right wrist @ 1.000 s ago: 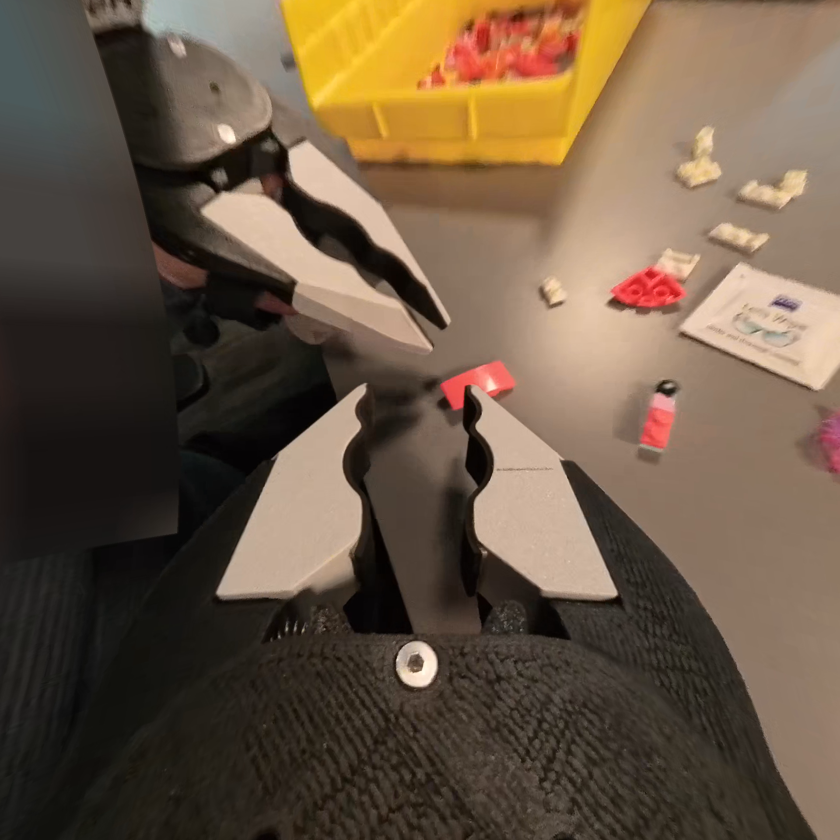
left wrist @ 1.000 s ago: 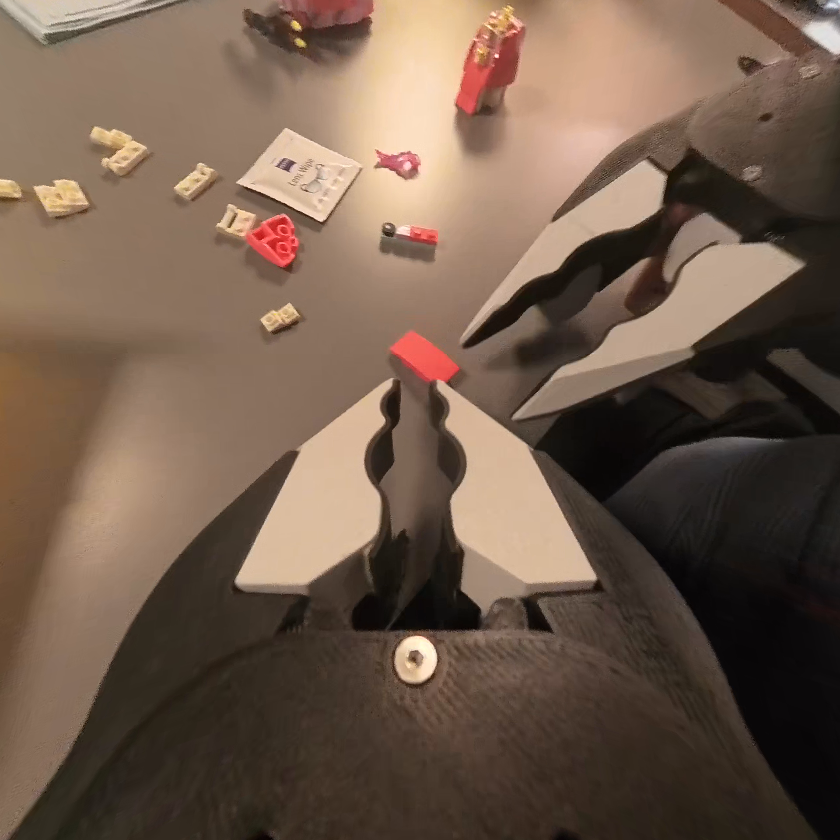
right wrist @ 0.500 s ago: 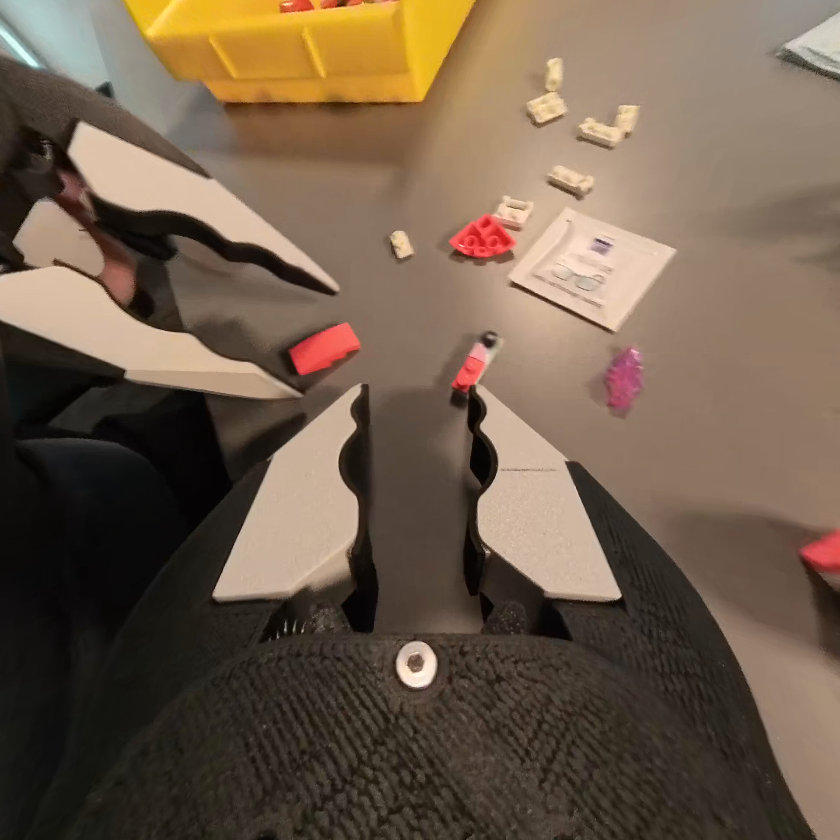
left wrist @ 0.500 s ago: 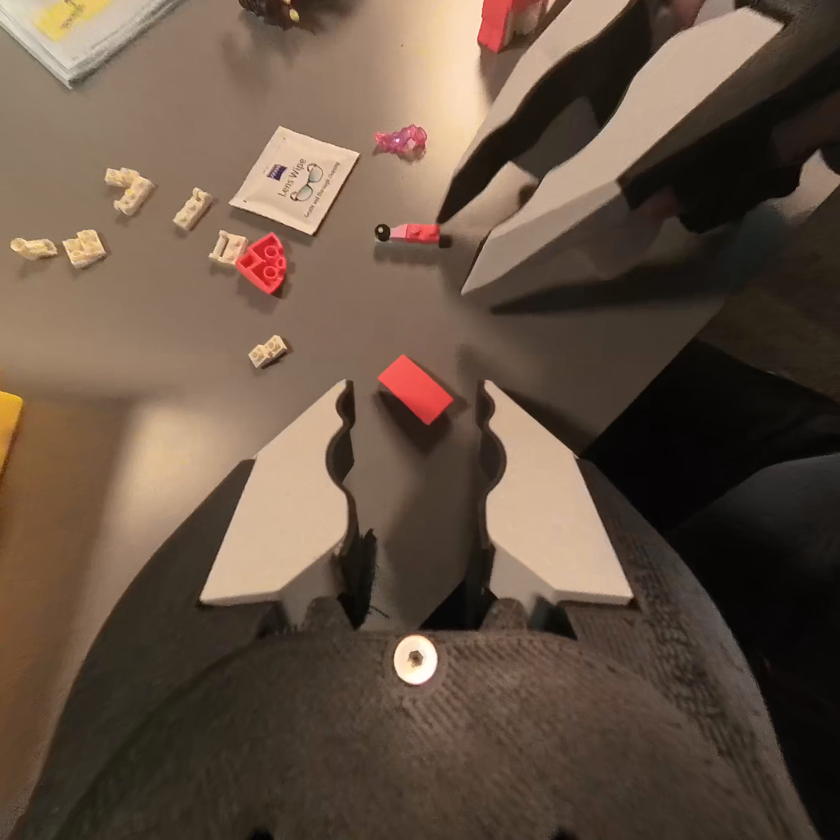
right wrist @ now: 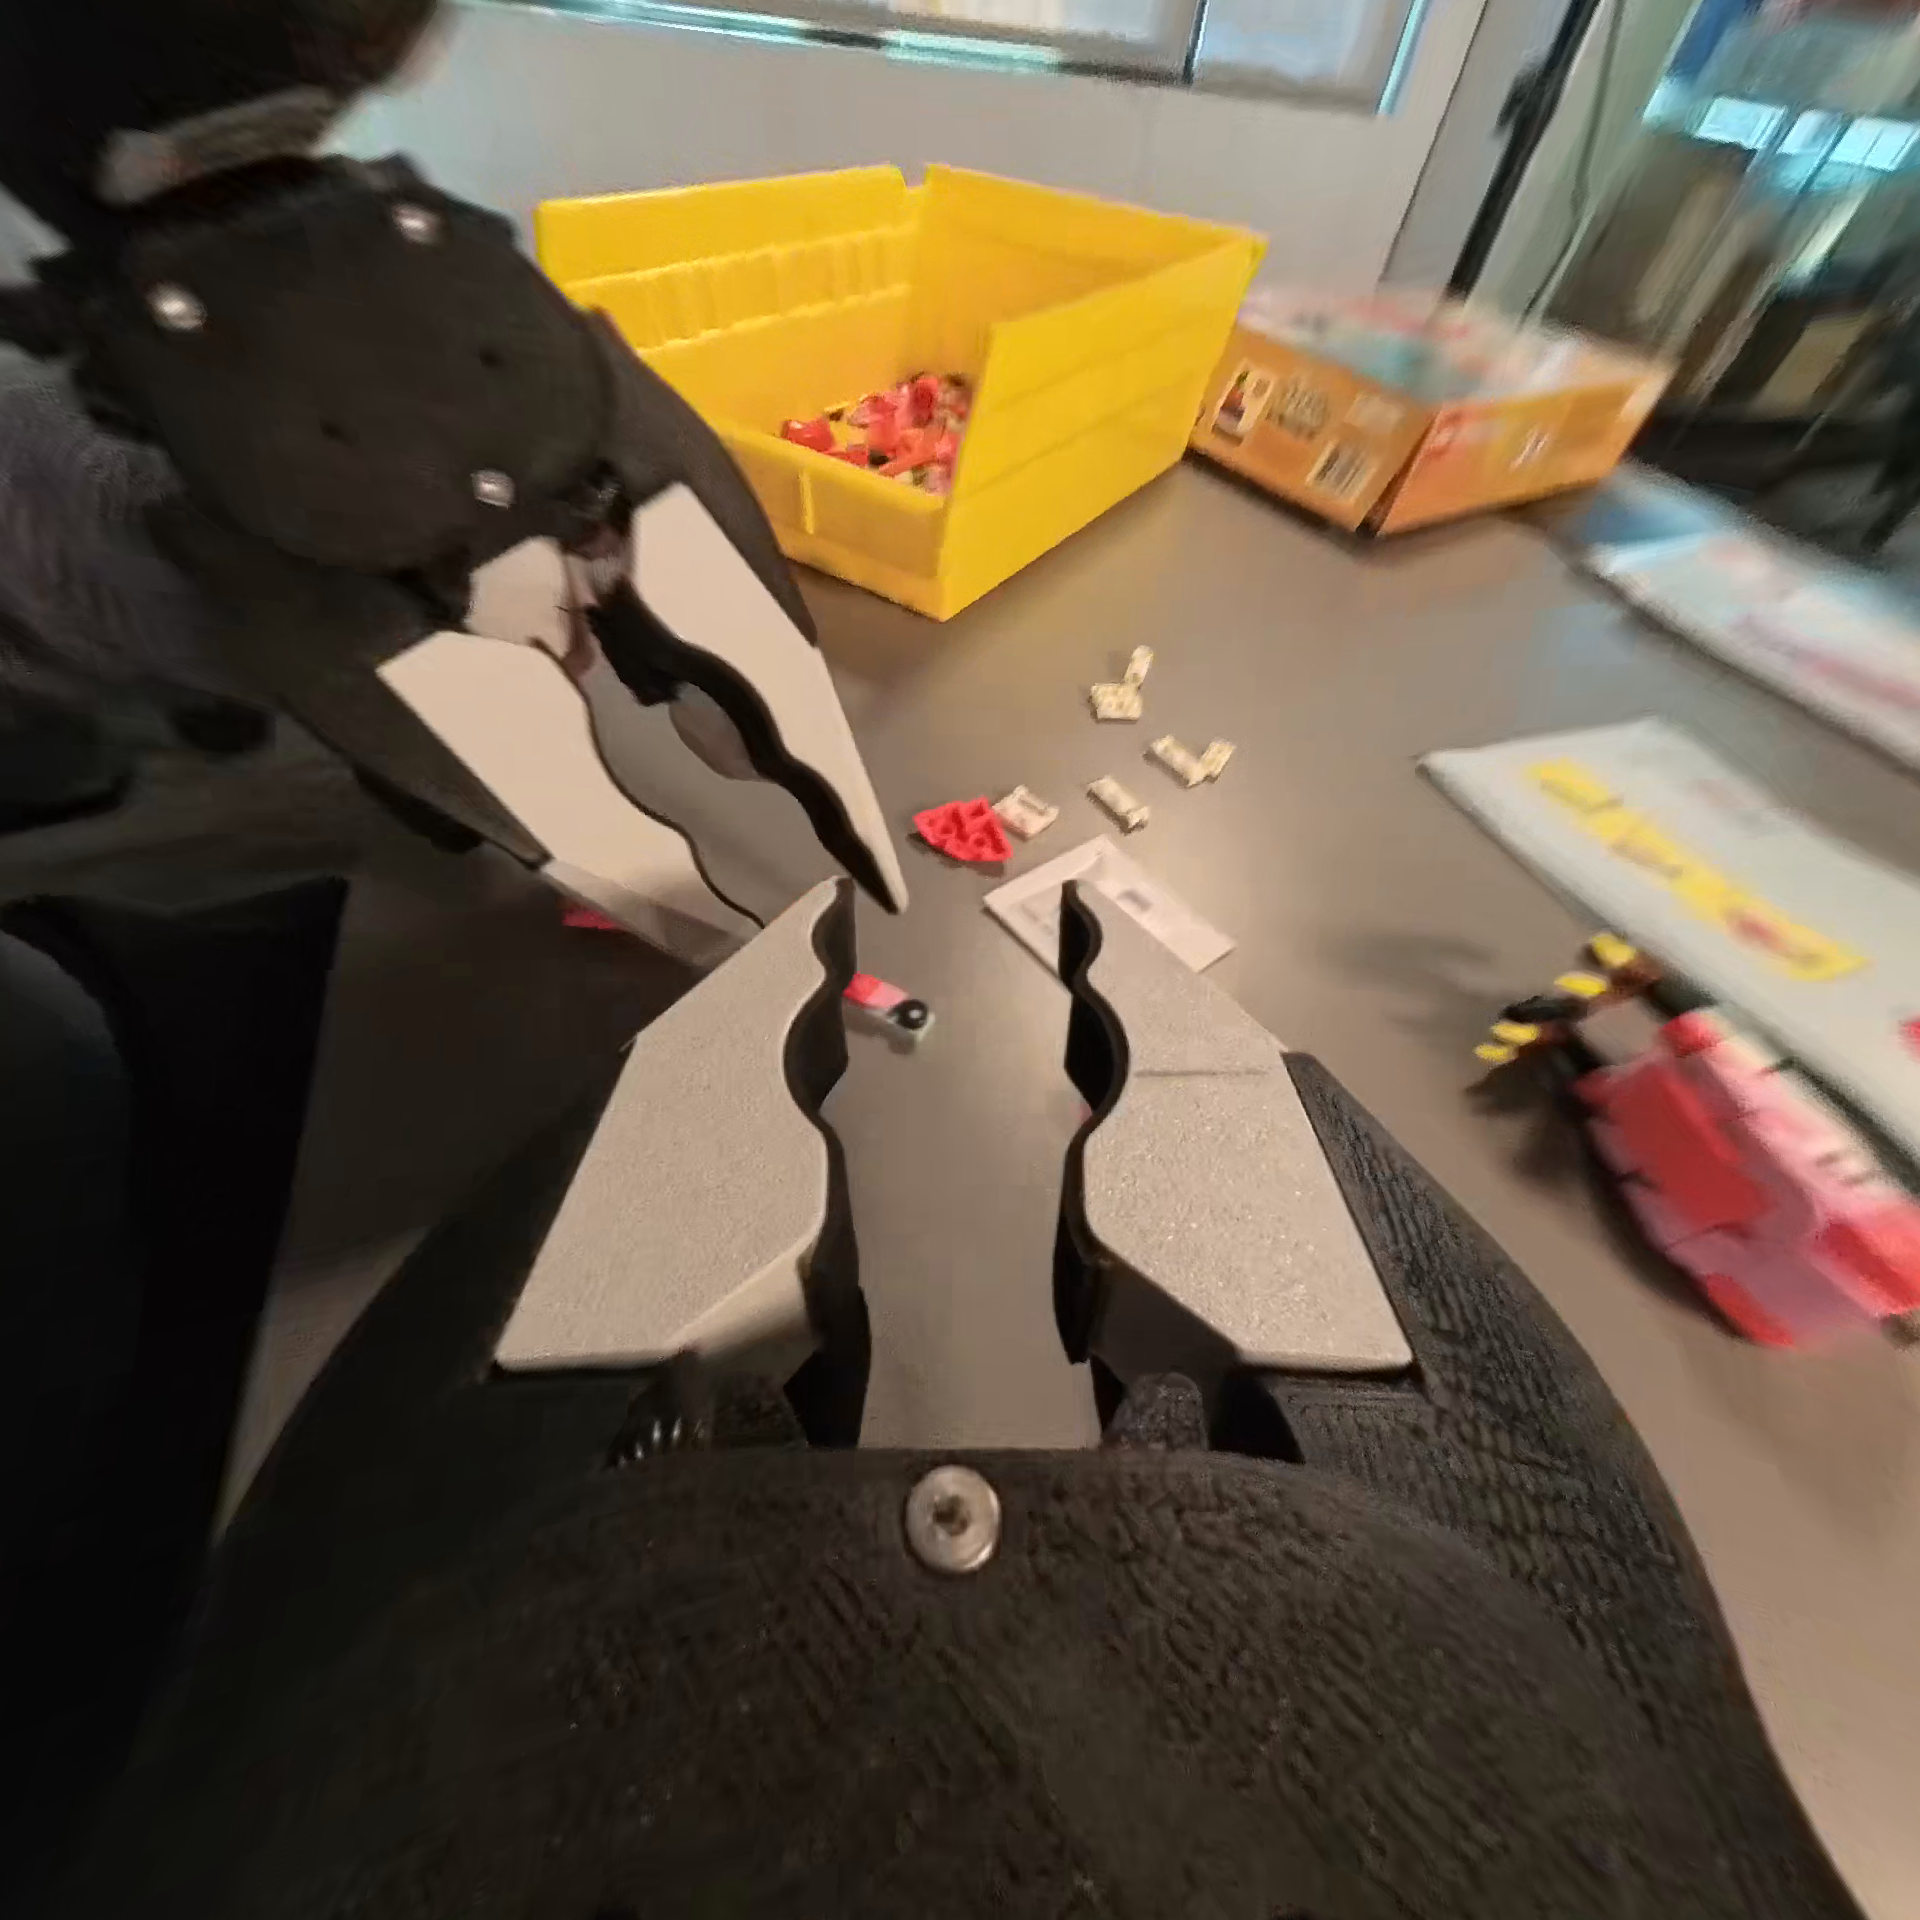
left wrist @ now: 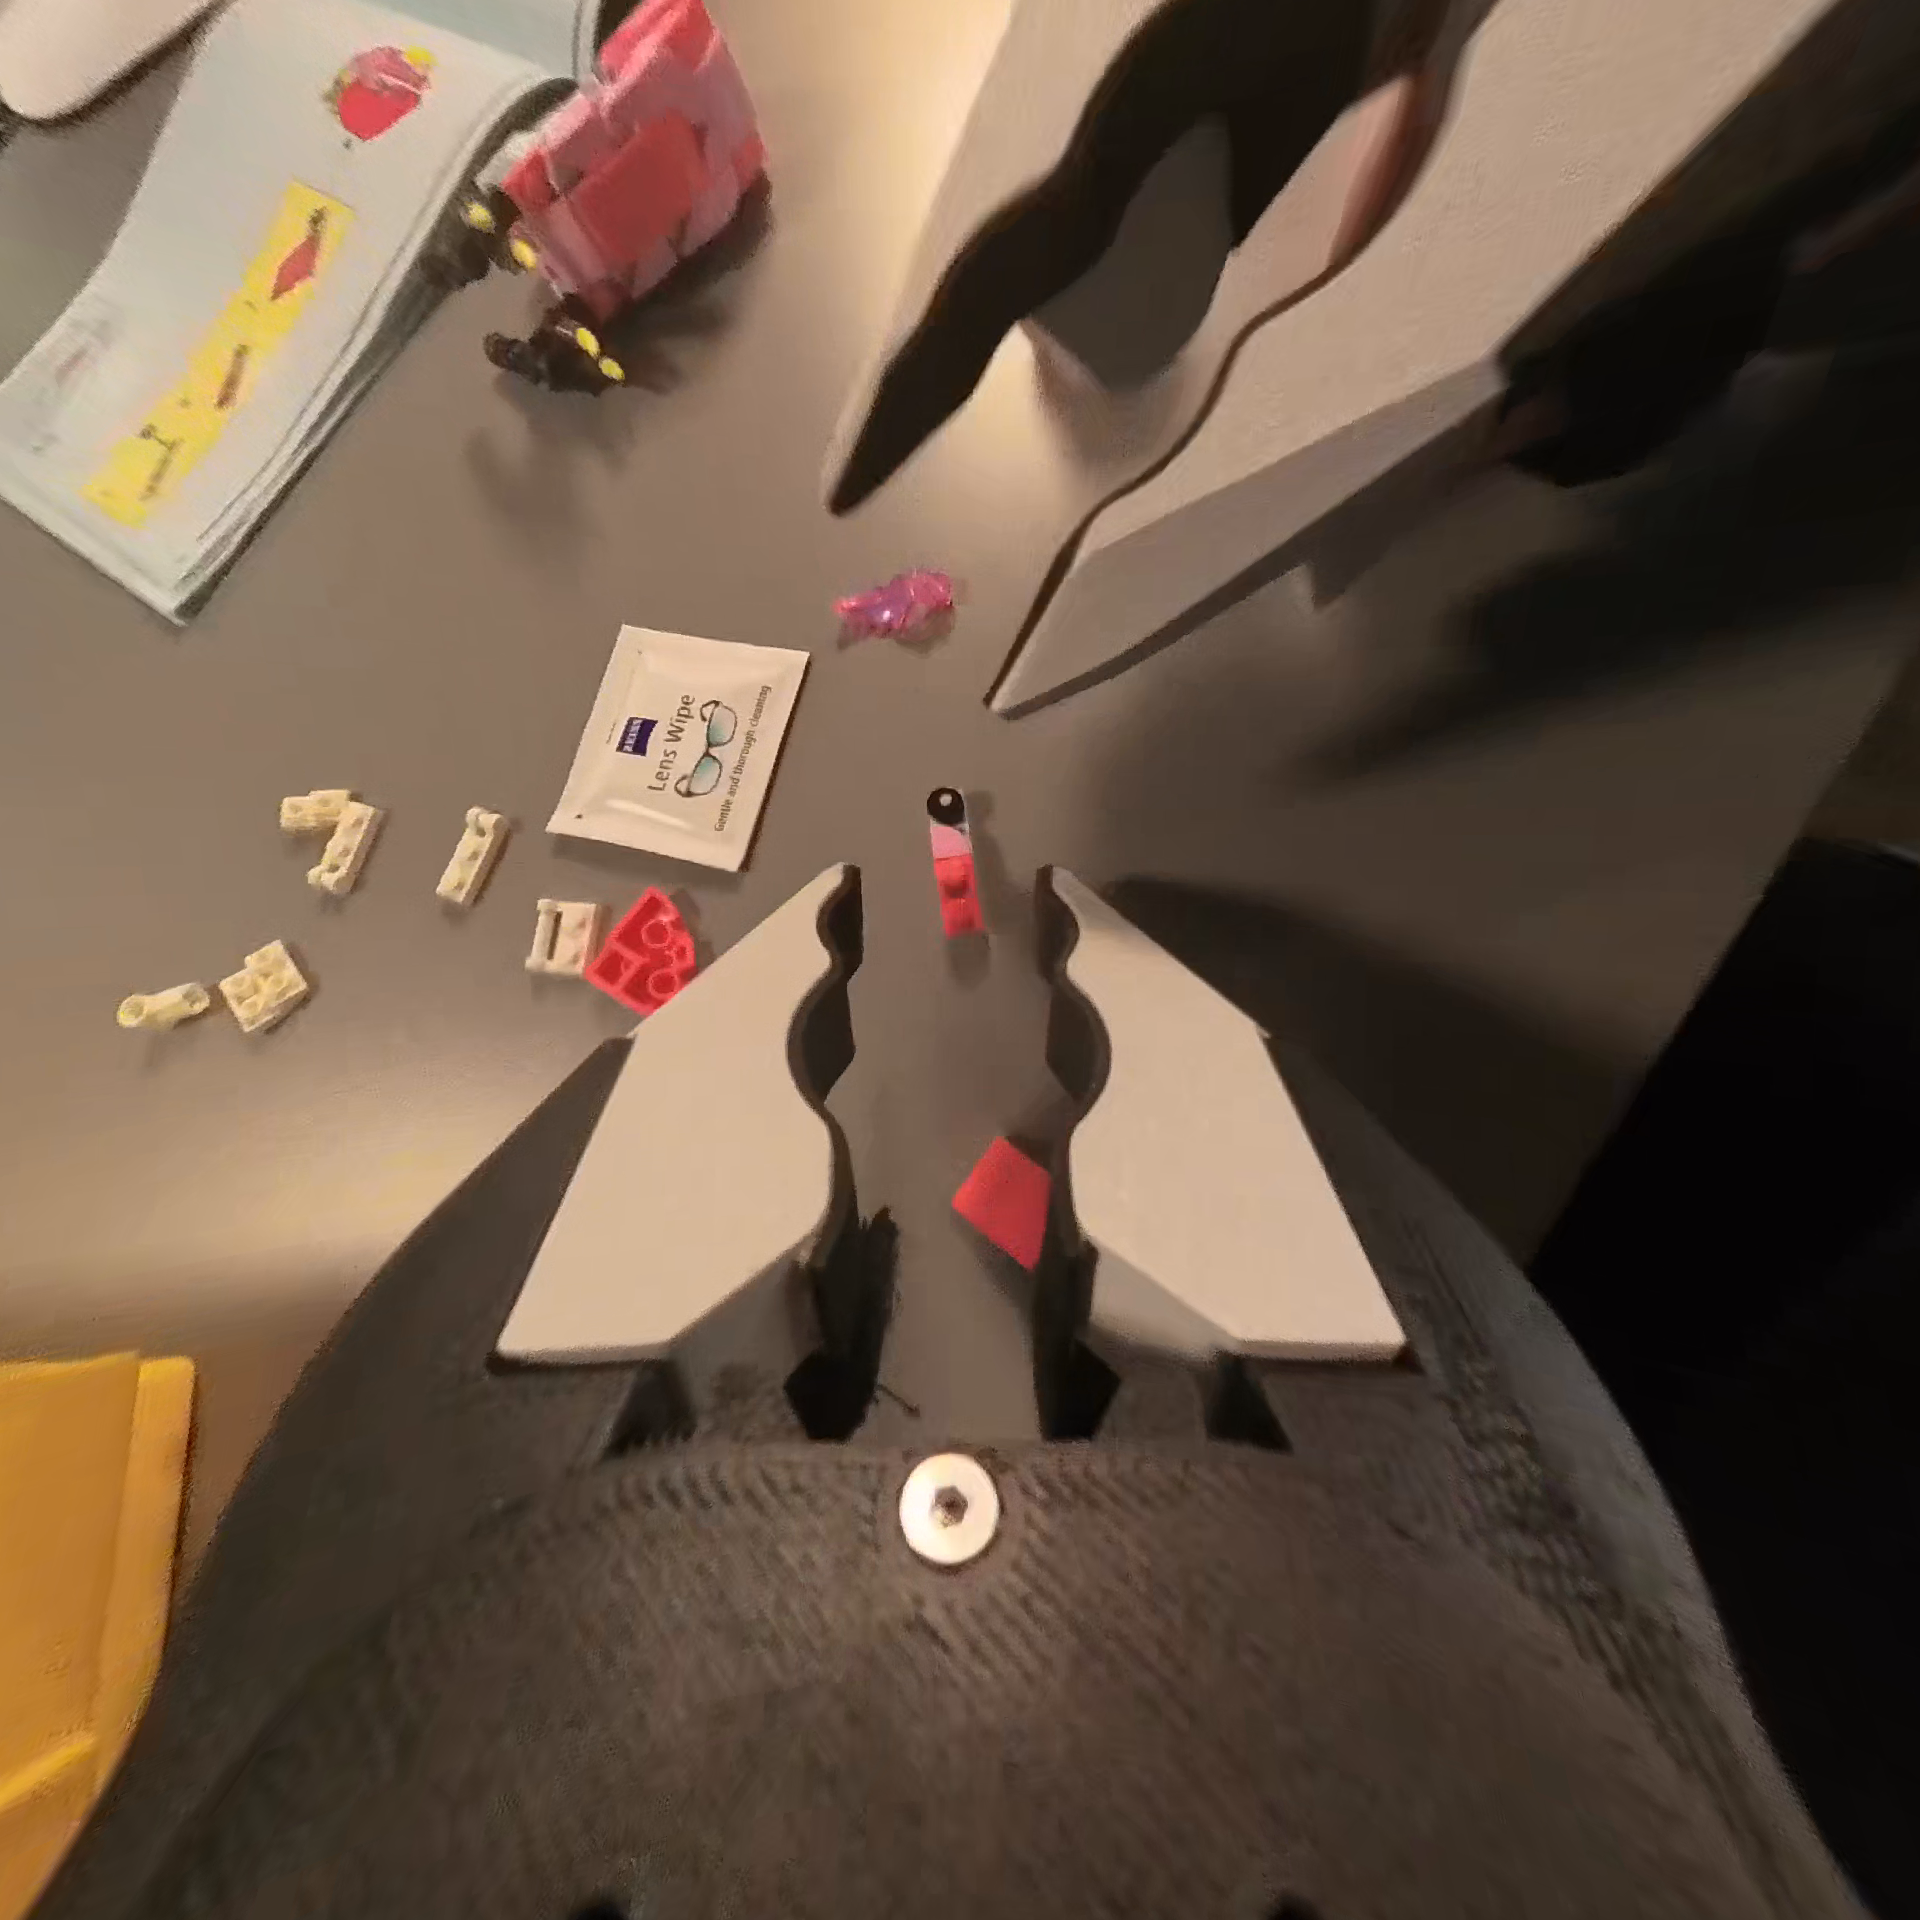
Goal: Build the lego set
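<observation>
Red stick piece point(left wrist: 956, 883), with a pink band and a black knob at its far end, lies flat on the table point(left wrist: 364, 1143) just right of the white sachet point(left wrist: 681, 748).

- Left hand-held gripper point(left wrist: 948, 878): jaws moderately apart, nothing gripped. We see the stick piece between the two fingertips, lengthwise along the fingers, with table showing on both sides of it. Neither pad touches it.
- A red sloped tile point(left wrist: 1003, 1200) shows deeper in the gap, beside the right-side finger. We judge that it lies on the table below and is not pinched.
- Right hand-held gripper point(right wrist: 956, 894): also moderately open and empty, above the table on the far side of the stick piece from the sachet. Its own view shows the stick piece low between its fingers, close to the left one.
- Left of the sachet: a red wedge plate point(left wrist: 642, 951) and scattered cream pieces point(left wrist: 473, 854).
- Beyond the sachet: a pink translucent piece point(left wrist: 896, 605), an open booklet point(left wrist: 208, 343) and a red-and-pink model point(left wrist: 634, 156).
- Far left of the sachet: a yellow bin point(right wrist: 935, 343) holding mixed parts.
</observation>
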Demonstrator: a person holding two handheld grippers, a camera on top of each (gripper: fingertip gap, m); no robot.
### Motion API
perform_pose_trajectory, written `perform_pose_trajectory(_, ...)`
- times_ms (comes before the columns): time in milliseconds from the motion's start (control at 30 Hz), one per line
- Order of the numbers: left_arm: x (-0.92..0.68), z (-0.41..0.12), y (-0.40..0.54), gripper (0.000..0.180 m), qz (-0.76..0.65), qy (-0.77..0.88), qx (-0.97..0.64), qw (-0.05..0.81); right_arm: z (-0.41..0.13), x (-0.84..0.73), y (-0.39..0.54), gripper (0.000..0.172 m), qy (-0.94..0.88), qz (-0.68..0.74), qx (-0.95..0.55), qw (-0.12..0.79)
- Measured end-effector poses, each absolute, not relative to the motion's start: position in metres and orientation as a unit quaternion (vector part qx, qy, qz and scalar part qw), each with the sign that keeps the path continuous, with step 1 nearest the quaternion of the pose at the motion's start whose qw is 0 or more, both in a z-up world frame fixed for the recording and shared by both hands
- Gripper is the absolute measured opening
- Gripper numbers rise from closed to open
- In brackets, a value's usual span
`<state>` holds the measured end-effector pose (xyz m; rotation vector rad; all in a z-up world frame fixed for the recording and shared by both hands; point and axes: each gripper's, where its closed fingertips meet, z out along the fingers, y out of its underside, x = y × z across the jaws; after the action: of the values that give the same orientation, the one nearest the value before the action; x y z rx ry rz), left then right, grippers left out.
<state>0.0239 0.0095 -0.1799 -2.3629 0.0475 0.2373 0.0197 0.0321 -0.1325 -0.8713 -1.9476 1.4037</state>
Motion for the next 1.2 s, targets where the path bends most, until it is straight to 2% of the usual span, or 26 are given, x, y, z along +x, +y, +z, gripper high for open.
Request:
perform_pose_trajectory(67, 0.020, -0.191, 0.012, 0.031, 0.090, 0.019, -0.935, 0.343, -0.129, 0.022, 0.034, 0.038, -0.737, 0.500, -0.279, 0.359)
perform_pose_trajectory(200, 0.021, -0.194, 0.013, 0.021, 0.075, 0.019, -0.940, 0.333, -0.141, 0.025, 0.031, 0.038, -0.766, 0.396, -0.174, 0.476)
perform_pose_trajectory(267, 0.025, -0.195, 0.013, 0.014, 0.066, 0.025, -0.941, 0.331, -0.158, 0.025, 0.025, 0.043, -0.795, 0.339, -0.135, 0.485)
perform_pose_trajectory(333, 0.028, -0.196, 0.013, 0.008, 0.063, 0.035, -0.943, 0.325, -0.162, 0.025, 0.019, 0.037, -0.801, 0.308, -0.102, 0.503)
perform_pose_trajectory(500, 0.022, -0.194, 0.011, 0.007, 0.044, 0.018, -0.948, 0.316, -0.163, 0.027, 0.015, 0.034, -0.797, 0.273, -0.059, 0.536)
perform_pose_trajectory(767, 0.020, -0.164, 0.010, 0.007, -0.051, -0.054, -0.931, 0.358, -0.161, 0.009, 0.020, 0.034, -0.776, 0.168, -0.025, 0.607)
perform_pose_trajectory(933, 0.031, -0.157, 0.010, 0.007, -0.078, -0.053, -0.927, 0.363, -0.158, 0.004, 0.016, 0.025, -0.758, 0.118, -0.004, 0.641)
perform_pose_trajectory(1000, 0.033, -0.157, 0.010, 0.007, -0.078, -0.051, -0.927, 0.362, -0.158, 0.003, 0.016, 0.017, -0.755, 0.106, 0.004, 0.647)
perform_pose_trajectory(1033, 0.034, -0.156, 0.010, 0.007, -0.081, -0.051, -0.927, 0.363, -0.158, 0.002, 0.016, 0.005, -0.751, 0.096, 0.010, 0.653)
perform_pose_trajectory(1100, 0.033, -0.156, 0.010, 0.007, -0.079, -0.053, -0.925, 0.368, -0.156, 0.002, 0.017, 0.005, -0.744, 0.080, 0.018, 0.663)
perform_pose_trajectory(1133, 0.032, -0.155, 0.009, 0.014, -0.074, -0.062, -0.923, 0.374, -0.156, 0.002, 0.017, 0.005, -0.744, 0.077, 0.016, 0.664)
perform_pose_trajectory(1167, 0.029, -0.156, 0.005, 0.036, -0.064, -0.072, -0.923, 0.374, -0.155, 0.002, 0.018, 0.005, -0.743, 0.078, 0.015, 0.664)
perform_pose_trajectory(1200, 0.026, -0.158, -0.003, 0.050, -0.050, -0.085, -0.925, 0.367, -0.155, 0.003, 0.018, 0.004, -0.743, 0.080, 0.013, 0.664)
